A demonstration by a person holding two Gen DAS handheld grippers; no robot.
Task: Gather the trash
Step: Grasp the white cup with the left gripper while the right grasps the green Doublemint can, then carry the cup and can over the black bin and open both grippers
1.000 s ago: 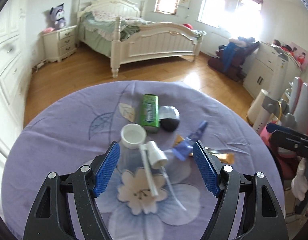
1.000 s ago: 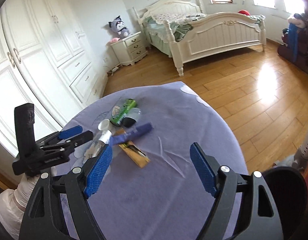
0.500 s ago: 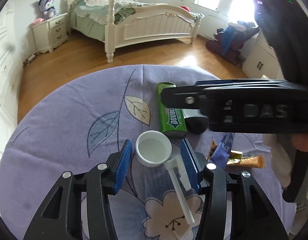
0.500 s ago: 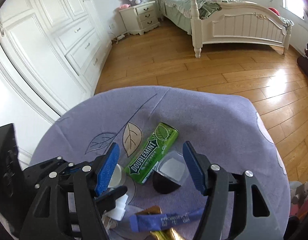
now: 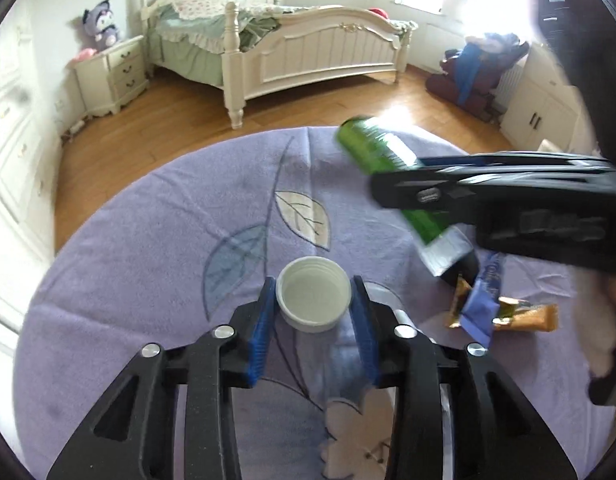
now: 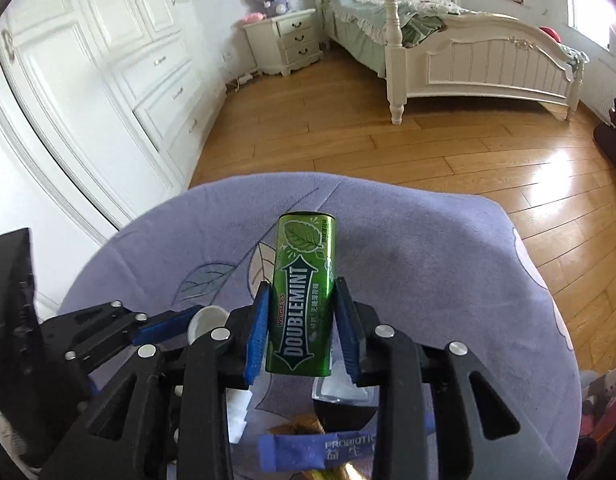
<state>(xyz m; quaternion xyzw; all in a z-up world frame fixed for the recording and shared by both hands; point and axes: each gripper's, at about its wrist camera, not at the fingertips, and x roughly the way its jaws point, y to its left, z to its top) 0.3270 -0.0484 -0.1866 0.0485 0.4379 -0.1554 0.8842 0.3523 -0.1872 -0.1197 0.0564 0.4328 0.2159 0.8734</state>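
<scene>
left gripper (image 5: 313,322): jaws just closed, clamping white cap (image 5: 313,299) | right gripper (image 6: 302,330): jaws just closed, clamping green gum tin (image 6: 303,294), now lifted off bench (image 6: 428,264)

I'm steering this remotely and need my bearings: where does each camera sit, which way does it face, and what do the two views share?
Left wrist: on the left gripper, looking down along its fingers at the white cap they clamp; the right gripper crosses at right.
Right wrist: on the right gripper, facing the wardrobe, clamping the green gum tin; the left gripper shows at lower left.
Shared: purple tablecloth, blue sachet, bed.
</scene>
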